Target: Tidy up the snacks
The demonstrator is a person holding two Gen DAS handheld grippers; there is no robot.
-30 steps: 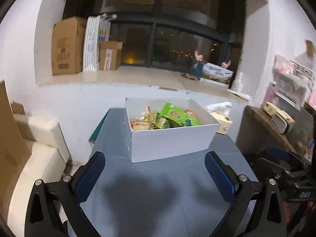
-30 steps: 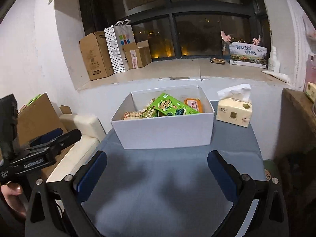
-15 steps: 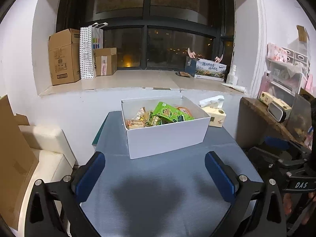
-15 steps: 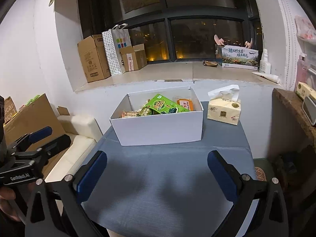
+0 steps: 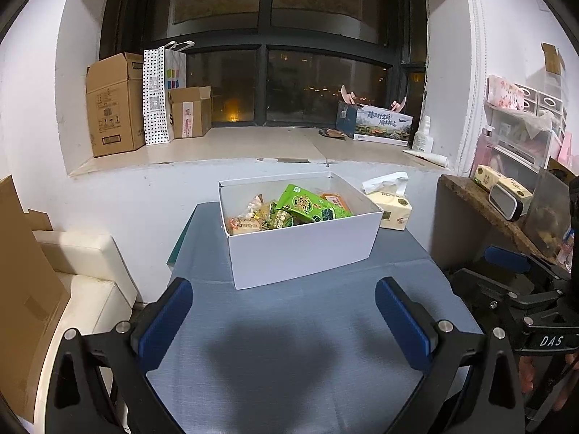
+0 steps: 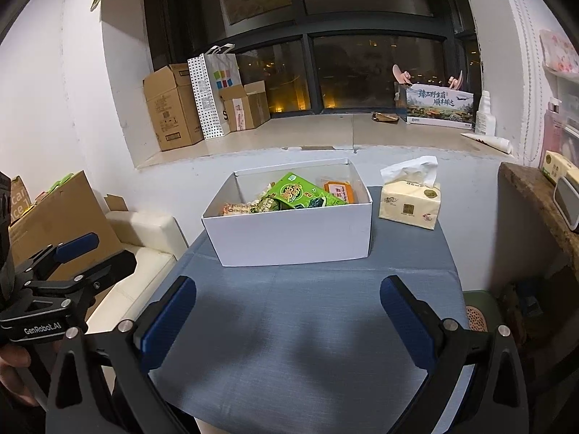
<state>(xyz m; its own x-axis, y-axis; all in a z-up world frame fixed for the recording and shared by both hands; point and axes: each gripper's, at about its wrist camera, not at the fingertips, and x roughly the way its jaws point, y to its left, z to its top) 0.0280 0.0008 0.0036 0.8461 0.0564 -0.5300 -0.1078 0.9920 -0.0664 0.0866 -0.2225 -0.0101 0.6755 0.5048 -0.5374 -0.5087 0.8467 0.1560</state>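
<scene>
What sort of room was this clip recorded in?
Probably a lived-in home room, not a lab: a cream sofa beside the cloth-covered table, cardboard boxes on the window ledge, and a tissue pack next to the white snack box.

Black tool [image 5: 284,320] frames, blue pads [image 5: 164,322], silver screws.

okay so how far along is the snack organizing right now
Done: nothing visibly sorted; the snack packets, including the green packet, lie jumbled in the white box.
In hand: nothing. The left gripper and right gripper are both open and empty over the bare blue tablecloth, short of the box.
Left: seemingly all the sorting.
</scene>
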